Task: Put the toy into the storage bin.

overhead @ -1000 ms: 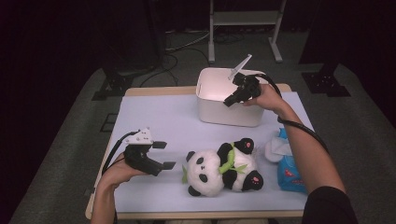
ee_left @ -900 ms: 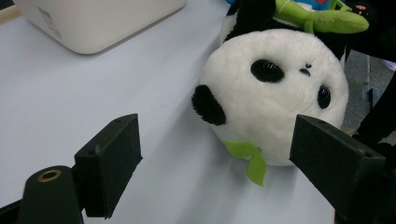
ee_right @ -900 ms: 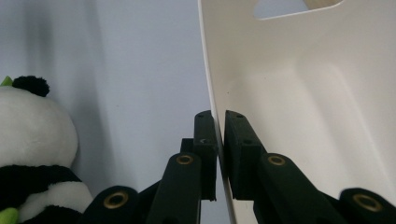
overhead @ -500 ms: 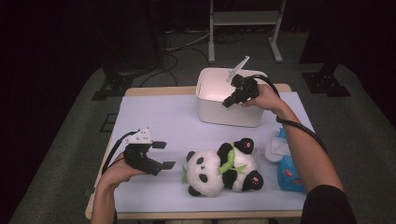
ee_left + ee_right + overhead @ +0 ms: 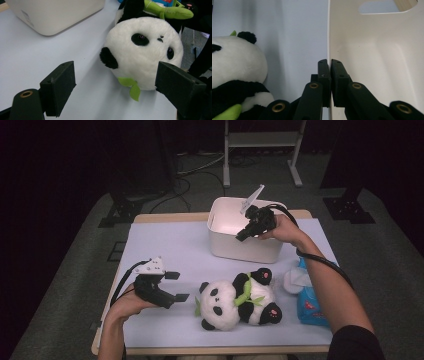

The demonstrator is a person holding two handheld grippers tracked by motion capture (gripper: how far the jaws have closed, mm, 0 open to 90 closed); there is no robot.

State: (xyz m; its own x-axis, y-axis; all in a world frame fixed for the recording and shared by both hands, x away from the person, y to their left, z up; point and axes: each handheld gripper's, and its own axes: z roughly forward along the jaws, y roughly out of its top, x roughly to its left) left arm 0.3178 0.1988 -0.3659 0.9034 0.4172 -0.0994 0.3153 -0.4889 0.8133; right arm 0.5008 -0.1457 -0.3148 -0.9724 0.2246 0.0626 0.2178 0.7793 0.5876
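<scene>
right gripper (image 5: pixel 240 237) pinches the bin (image 5: pixel 240 251) wall; left gripper (image 5: pixel 176 286), jaws spread, faces the panda (image 5: pixel 235 301) just beside it

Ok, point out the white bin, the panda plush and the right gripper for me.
white bin (image 5: pixel 243 251), high view, on its front wall.
panda plush (image 5: pixel 143 58), left gripper view, on its white face.
right gripper (image 5: pixel 329 65), right gripper view, where its two jaw tips clamp the bin's wall.
</scene>
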